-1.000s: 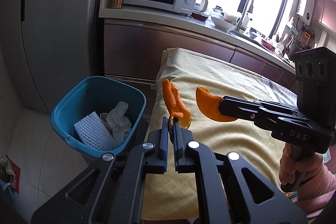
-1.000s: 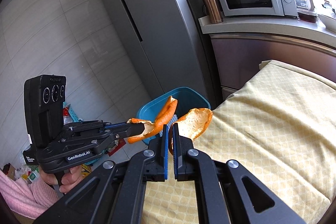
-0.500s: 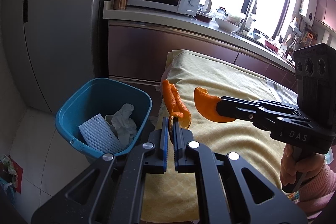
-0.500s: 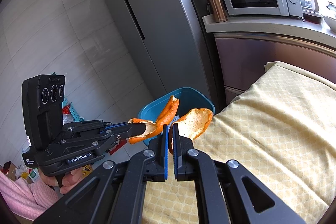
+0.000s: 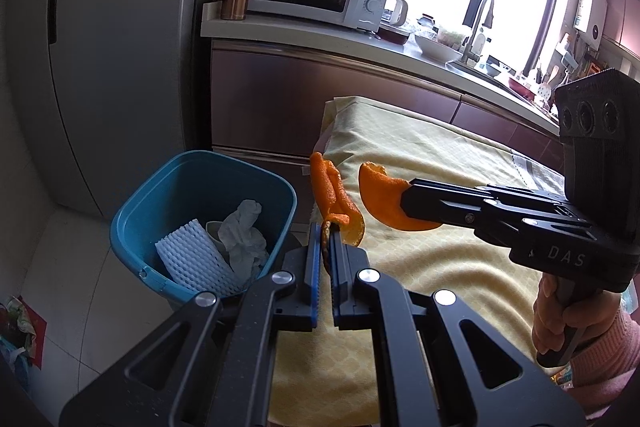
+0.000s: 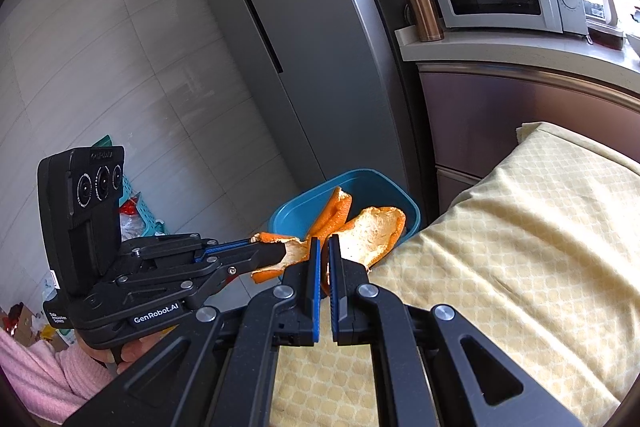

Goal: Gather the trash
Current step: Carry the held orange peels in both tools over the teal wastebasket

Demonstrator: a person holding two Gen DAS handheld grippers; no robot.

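A: We see our left hand-held gripper (image 5: pixel 326 239) clamped on a long orange peel (image 5: pixel 332 195), its lower end hidden between the pads.

B: Our right hand-held gripper (image 6: pixel 325 251) pinches a curved peel (image 6: pixel 372 231) likewise. Both hang beside the blue bin (image 5: pixel 132 223); the bin's base is cut off.

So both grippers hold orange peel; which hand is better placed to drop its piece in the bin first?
Probably the left. The left gripper holds its peel strip right beside the blue bin, while the right gripper holds its curved peel farther over the yellow tablecloth.
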